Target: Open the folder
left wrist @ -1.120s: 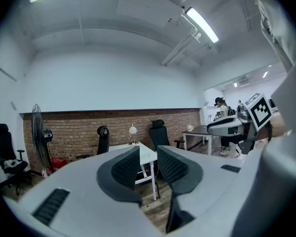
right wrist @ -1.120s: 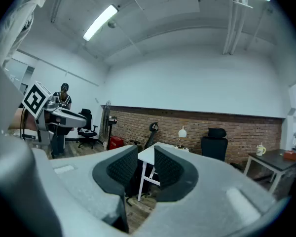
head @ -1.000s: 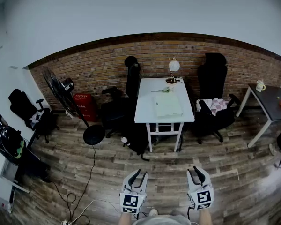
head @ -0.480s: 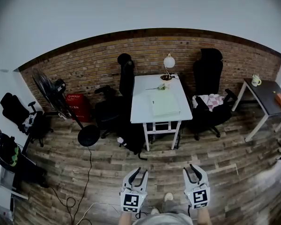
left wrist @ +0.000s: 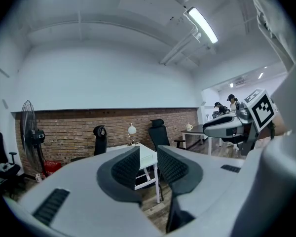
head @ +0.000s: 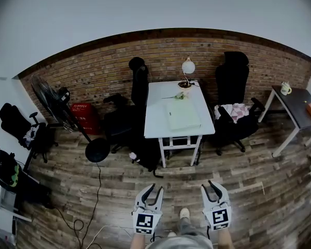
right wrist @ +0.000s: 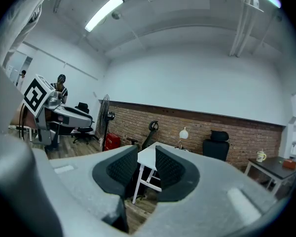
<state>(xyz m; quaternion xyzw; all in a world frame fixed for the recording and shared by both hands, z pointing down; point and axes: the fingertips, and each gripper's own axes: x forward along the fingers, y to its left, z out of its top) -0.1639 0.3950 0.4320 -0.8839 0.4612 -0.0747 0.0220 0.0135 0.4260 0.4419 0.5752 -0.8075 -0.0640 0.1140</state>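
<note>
You are holding the left gripper [head: 156, 190] and the right gripper [head: 207, 184] side by side over the wooden floor [head: 119, 183], each with its jaws standing apart and nothing between them. The pale green folder [head: 183, 117] is lying flat on the white surface [head: 158, 115], well ahead of both grippers.

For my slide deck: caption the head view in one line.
Open, empty left gripper and right gripper face a white table bearing a pale green folder.

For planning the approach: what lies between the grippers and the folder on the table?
Head view: between left gripper, right gripper and folder lie bare wood floor and the table's near end.
</note>
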